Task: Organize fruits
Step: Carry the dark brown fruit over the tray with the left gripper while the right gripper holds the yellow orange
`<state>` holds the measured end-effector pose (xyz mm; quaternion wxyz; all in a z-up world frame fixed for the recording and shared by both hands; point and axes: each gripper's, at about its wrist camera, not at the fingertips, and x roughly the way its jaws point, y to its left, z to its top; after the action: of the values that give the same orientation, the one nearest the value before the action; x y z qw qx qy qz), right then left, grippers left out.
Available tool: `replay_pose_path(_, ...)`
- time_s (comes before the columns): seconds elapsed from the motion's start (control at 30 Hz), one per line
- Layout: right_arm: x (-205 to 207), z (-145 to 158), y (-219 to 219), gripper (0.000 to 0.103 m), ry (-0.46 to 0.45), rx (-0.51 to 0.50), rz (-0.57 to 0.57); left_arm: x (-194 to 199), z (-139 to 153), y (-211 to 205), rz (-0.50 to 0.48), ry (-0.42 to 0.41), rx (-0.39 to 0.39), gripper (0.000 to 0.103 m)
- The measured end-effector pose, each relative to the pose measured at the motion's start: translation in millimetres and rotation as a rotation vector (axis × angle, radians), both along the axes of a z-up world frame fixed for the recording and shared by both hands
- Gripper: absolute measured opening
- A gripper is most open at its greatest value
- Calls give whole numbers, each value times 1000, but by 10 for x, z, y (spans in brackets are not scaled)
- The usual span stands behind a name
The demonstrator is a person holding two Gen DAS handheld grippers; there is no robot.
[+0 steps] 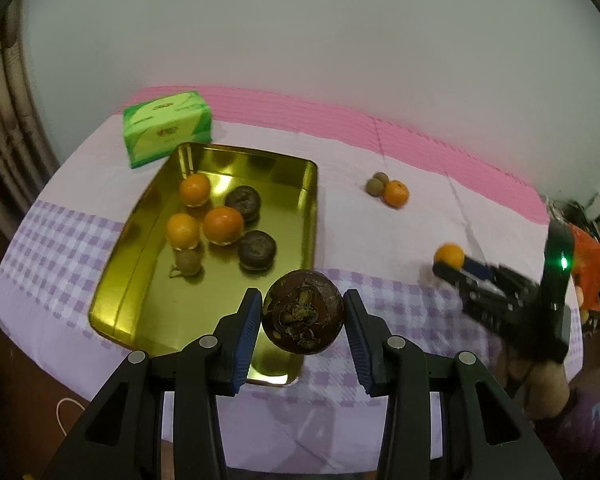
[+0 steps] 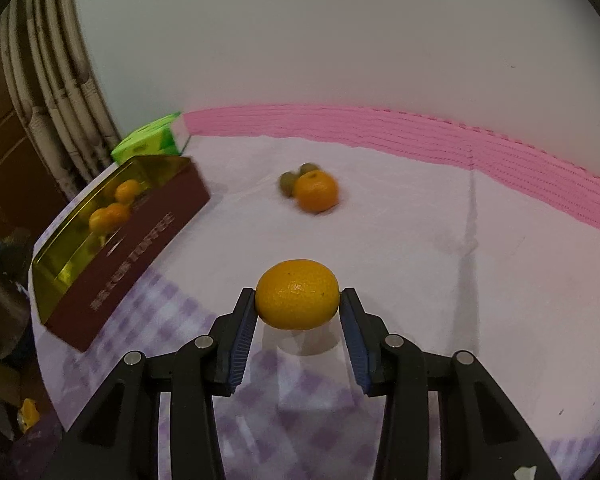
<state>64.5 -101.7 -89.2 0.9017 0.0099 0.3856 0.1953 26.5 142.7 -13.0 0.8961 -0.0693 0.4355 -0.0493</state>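
1. Lower centre, the left gripper [image 1: 303,322] grips a dark brown, rough fruit [image 1: 303,312] above the gold tray's [image 1: 140,276] near edge.
2. The right gripper [image 2: 298,307] clamps a smooth orange [image 2: 297,300] over the checked cloth [image 2: 440,280].

The tin's lettering [image 2: 136,256] is too blurred to read, and two small greenish fruits [image 2: 296,176] sit half hidden behind a smeared orange [image 2: 316,192].

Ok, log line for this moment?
left hand-held gripper: holds brown fruit over gold tin | right hand-held gripper: holds orange
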Motion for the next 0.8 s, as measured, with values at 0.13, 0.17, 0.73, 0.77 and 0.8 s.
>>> replay_pose_path(0.13,-22,-83,94,39,11,-22,-2,-4,1,65,25,-17,25,43)
replay_pose_path(0.17,-24,-98,85,39,14,-23,-6,1,-3,80,29,-17,27,43)
replay_pose_path(0.73,-43,-203,69,39,34,-46,-26,66,-124,199,60,-6,66,43)
replay_pose_path(0.77,-44,-202,68,39,34,-45,-26,73,-130,204,61,-5,68,43)
replay_pose_path(0.8,-39,-205,69,39,35,-45,-26,83,-144,212,62,-2,70,43)
